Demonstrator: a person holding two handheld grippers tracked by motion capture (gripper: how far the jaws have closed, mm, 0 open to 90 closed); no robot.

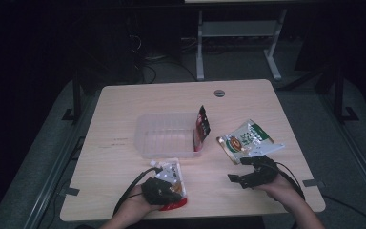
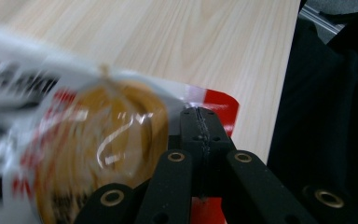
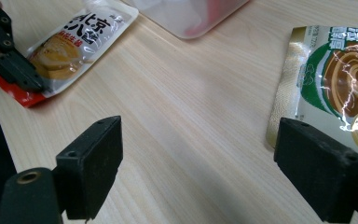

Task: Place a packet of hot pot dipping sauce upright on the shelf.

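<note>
Three packets in play: the left gripper (image 1: 164,190) pinches the red-edged pouch (image 1: 175,177) at six o'clock, likely to lift it toward the clear tub (image 1: 164,135); the right gripper (image 1: 249,170) gapes beside the green packet (image 1: 244,140) at four; a dark red sachet (image 1: 201,128) leans in the tub.

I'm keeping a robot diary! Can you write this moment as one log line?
left gripper: jaws shut on red-and-white snack packet | right gripper: jaws open beside green-and-white snack packet | clear plastic tub: holds upright red packet

Black grippers (image 1: 248,172), brass-ringed screw holes
</note>
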